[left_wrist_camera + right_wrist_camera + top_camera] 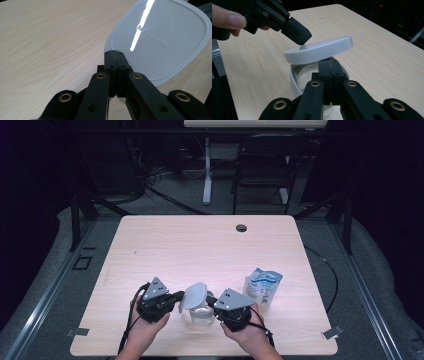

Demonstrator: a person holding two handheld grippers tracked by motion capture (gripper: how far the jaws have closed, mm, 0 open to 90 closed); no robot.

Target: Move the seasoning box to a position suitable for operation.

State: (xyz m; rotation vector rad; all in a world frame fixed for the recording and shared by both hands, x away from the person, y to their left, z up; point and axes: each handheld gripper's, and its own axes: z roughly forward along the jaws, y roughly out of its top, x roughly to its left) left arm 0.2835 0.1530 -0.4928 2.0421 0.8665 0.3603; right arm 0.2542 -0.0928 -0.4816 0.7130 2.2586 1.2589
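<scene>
High view, lower middle of the frame, left to right: left gripper (176,296) in the person's left hand (145,327), black body with a grey three-cornered plate on top, jaws pressed together on the edge of the pale grey rounded plastic lid (194,296); the lid is tilted, lifted above the clear round plastic container (201,315), which stands on the light wooden table (200,245) between the two grippers; right gripper (214,302) in the right hand (250,335) sits just right of the container, jaws closed on its rim; further right, near the container, a blue-and-white pouch (263,287) stands upright on the table.

Left gripper view: black jaws shut tight with the lid's (160,37) near edge pinched at their tips; embossed lettering on the lid's top; bare wood fills the left of the frame.

Right gripper view: upper left, the left gripper (299,37) clamps the lid (319,48) by one edge; the lid hovers slanted over the open container (295,80); bottom centre, the right gripper's own jaws are closed on the container's near wall.
</scene>
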